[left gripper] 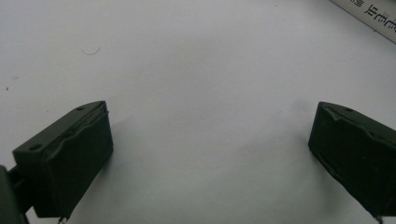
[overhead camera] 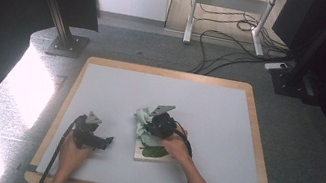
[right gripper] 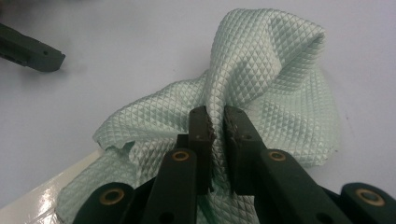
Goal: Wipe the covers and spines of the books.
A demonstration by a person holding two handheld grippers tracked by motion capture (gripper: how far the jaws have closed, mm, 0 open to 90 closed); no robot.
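The right gripper [right gripper: 215, 122] has its jaws clamped on a fold of the pale green quilted cloth [right gripper: 261, 70], pinching a ridge of the fabric that stands up between the two black pads. The rest of the cloth lies bunched on the grey mat [overhead camera: 208, 109], with its near edge draped over the corner of a glossy white tile [right gripper: 32, 196]. From above, the cloth [overhead camera: 142, 118] sits just left of centre on the mat, partly over that tile [overhead camera: 139, 154], and the right gripper [overhead camera: 161, 123] is directly over it, held by the person's right hand [overhead camera: 176, 147]. A dark green patch [overhead camera: 154, 151] lies on the tile beneath the hand; it looks like a leaf shape, though the view is too small to confirm.

The left gripper [left gripper: 210, 140] has its jaws spread wide apart with nothing between them, hovering over bare mat [left gripper: 201, 60]. From above it [overhead camera: 92, 136] sits near the front left of the mat, well apart from the cloth, held by the left hand [overhead camera: 73, 149]. The mat rests on a wooden table [overhead camera: 257, 133].
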